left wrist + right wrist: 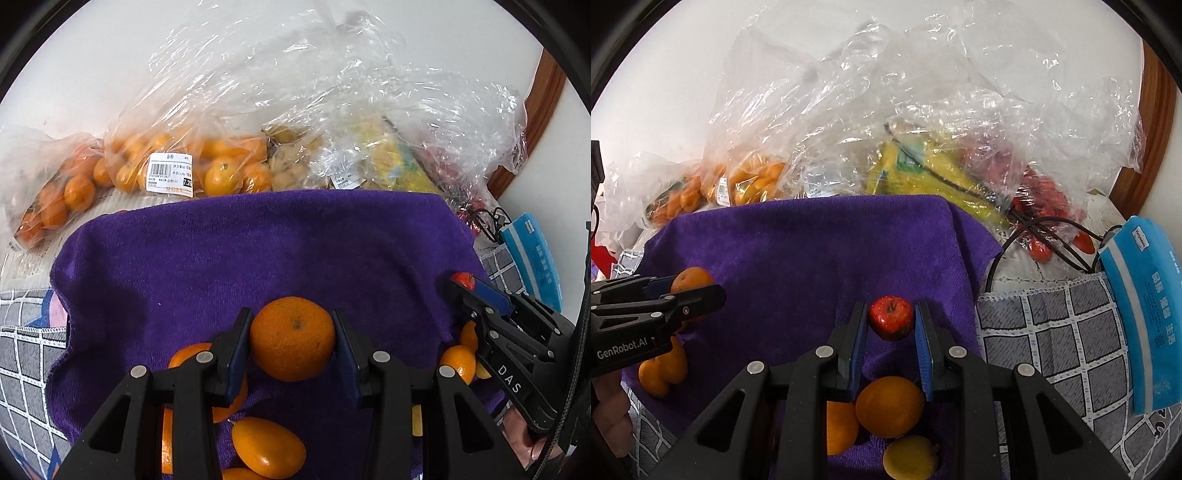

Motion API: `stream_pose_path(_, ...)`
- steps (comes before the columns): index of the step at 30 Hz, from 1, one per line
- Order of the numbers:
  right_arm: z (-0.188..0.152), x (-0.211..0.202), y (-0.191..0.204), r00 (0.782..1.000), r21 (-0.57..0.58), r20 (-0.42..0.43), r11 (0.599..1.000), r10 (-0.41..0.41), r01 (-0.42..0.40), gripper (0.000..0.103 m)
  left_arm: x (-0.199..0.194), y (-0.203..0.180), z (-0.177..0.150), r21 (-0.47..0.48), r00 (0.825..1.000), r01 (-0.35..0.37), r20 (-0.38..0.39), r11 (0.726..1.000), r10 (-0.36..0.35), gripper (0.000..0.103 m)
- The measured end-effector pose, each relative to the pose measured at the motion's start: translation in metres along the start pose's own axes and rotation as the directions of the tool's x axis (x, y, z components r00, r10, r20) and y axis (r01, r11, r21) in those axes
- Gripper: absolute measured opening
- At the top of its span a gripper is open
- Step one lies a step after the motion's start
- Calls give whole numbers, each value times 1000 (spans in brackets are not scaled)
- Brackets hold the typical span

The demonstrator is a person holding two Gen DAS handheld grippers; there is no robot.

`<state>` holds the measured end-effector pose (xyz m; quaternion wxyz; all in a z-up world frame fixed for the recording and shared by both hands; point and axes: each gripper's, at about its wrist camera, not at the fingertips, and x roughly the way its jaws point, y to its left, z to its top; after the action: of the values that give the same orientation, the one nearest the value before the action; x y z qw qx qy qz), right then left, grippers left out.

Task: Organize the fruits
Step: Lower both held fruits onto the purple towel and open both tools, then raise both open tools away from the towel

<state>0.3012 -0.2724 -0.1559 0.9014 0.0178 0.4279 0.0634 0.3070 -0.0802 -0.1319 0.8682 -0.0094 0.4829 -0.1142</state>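
Observation:
My left gripper is shut on a round orange and holds it over the purple towel. My right gripper is shut on a small red apple over the same towel. Loose oranges and kumquats lie on the towel under the left gripper. An orange and a yellow fruit lie under the right gripper. The left gripper with its orange shows at the left of the right wrist view.
Clear plastic bags of oranges, bananas and red fruit are piled behind the towel against a white wall. A blue tissue pack and a black cable lie on the checked cloth at the right.

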Motion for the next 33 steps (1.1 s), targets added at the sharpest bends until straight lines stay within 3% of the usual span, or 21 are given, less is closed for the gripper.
stream_pose_path(7,0,2,1,1000,-6,-8,1000,2,-2,25,3,0,0,7,1000,-3,2,1000,3,41)
stream_pose_path(14,2,-2,3,1000,-14,1,1000,1,-1,25,-2,0,1,10,1000,8,9,1000,-8,50)
stream_pose_path(23,7,-26,9,1000,-15,24,1000,3,-2,41,-20,4,-3,12,1000,-12,25,1000,12,60)
stream_pose_path(33,6,-91,17,995,24,85,999,-46,44,59,-64,7,-22,-5,997,-53,59,999,53,66)
